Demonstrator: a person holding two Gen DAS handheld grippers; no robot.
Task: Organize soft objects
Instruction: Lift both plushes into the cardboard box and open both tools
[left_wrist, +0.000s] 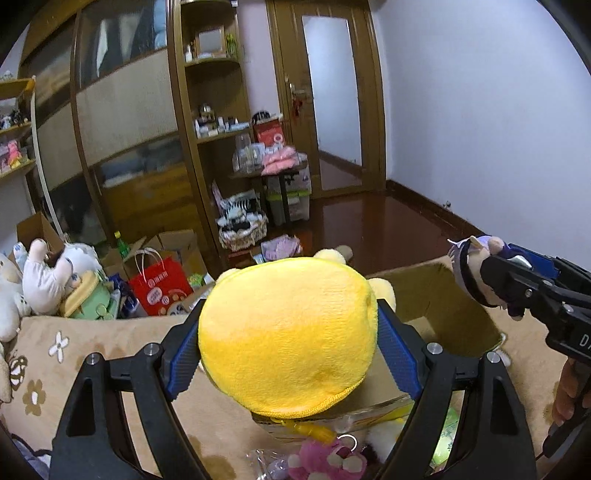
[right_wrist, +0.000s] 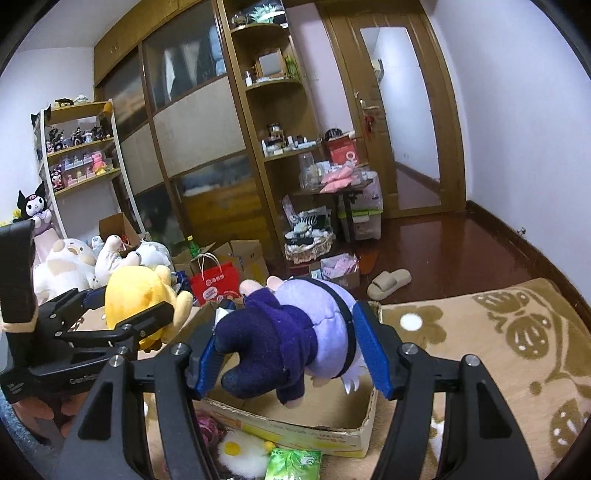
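Left gripper (left_wrist: 288, 343) squeezes soft, light yellow plush (left_wrist: 288, 332) mid-body; right gripper (right_wrist: 291, 354) clamps purple doll (right_wrist: 291, 336), probably equally squashy.

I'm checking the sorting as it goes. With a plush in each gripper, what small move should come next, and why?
Probably lower both toys into the cardboard box. The left gripper grips the yellow plush, the right gripper the purple doll, and both hang above the box's open, nearly bare floor.

Fuzzy yellow plush toy (left_wrist: 288, 332), matt cardboard box (right_wrist: 332, 428), glossy wooden floor (left_wrist: 388, 225).
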